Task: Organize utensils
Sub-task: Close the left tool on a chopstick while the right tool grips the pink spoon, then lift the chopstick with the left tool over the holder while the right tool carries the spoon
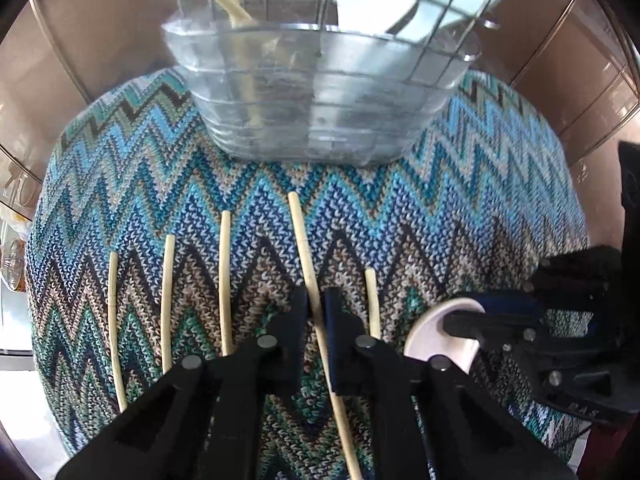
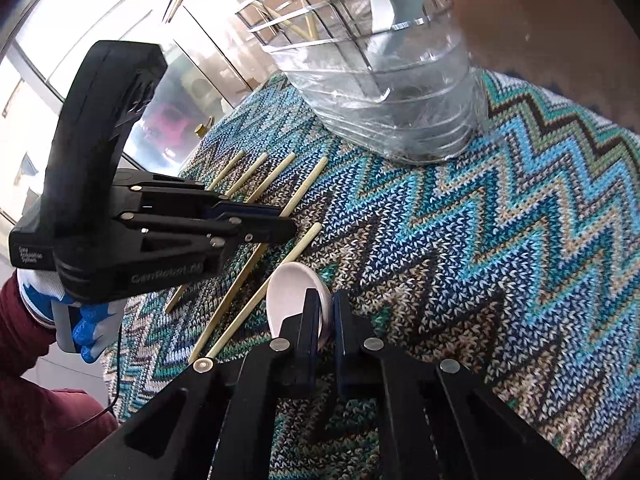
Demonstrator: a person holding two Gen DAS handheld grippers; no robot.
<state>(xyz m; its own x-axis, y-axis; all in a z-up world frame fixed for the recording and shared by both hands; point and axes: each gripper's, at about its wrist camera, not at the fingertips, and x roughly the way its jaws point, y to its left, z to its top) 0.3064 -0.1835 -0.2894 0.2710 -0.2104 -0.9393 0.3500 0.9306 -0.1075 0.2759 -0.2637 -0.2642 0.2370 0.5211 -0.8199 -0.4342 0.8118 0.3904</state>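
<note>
Pickup step, judged. Left gripper (image 1: pixel 316 308) clamped on a chopstick (image 1: pixel 301 236) and right gripper (image 2: pixel 329 312) clamped on the white spoon (image 2: pixel 290 300), both lying on cloth near the clear basket (image 1: pixel 320 120). Next: lift, drop into basket.

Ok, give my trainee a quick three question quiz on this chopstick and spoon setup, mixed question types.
1. True or false: the left gripper has its fingers shut on a chopstick.
2. What does the right gripper grip: A) a chopstick, B) the white spoon, C) the holder's rim?
3. How many chopsticks lie on the knitted cloth, counting the gripped one?

Key: 1 true. 2 B. 3 five; more stand in the clear holder.
</note>
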